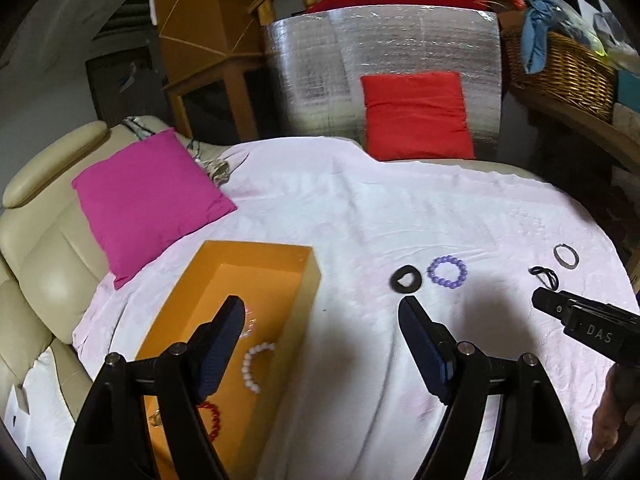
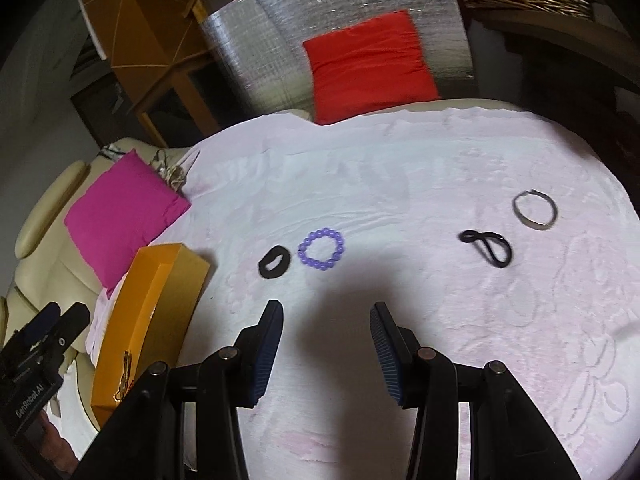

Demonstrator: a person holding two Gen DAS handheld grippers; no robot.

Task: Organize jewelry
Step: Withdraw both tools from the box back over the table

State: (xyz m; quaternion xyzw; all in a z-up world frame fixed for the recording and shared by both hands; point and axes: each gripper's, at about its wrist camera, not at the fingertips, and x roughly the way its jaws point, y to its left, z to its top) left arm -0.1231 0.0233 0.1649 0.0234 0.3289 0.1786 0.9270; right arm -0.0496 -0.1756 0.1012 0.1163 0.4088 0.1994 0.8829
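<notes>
Box (image 1: 236,320), orange and open-topped, lying on the pale pink sheet (image 1: 360,220) near its left edge; inside, a white bead bracelet (image 1: 254,366) and a red bead bracelet (image 1: 212,420), with a blurred pinkish piece farther in that cannot be made out. Right of the box, bare sheet, then a black scrunchie (image 2: 273,262) just beside a purple bead bracelet (image 2: 322,249). Farther right of the box, well apart from those two, a thin black hair tie (image 2: 490,248) and a grey bangle (image 2: 536,210), the bangle nearest the sheet's right edge. Wide open sheet behind the box and in front of the beads, shadowed in the middle.

Left tool (image 1: 324,320) spread wide, nothing between its blue-padded fingers, one finger over the box, the other over bare sheet short of the scrunchie. Right tool (image 2: 326,316) likewise spread and holding nothing, hanging over the shadowed sheet on the near side of the scrunchie and purple beads.

"DAS" readable on the right tool's body in the left view; "GenRobot.AI" on the left tool's body in the right view.

Sheet draped over a cream leather sofa (image 1: 36,248). Pink cushion (image 1: 148,200) just behind the box to the left; red cushion (image 1: 416,114) well behind it, leaning on a silver foil panel (image 1: 320,72). Wicker basket (image 1: 560,68) with cloth far right of the box, wooden furniture (image 1: 208,40) behind.
</notes>
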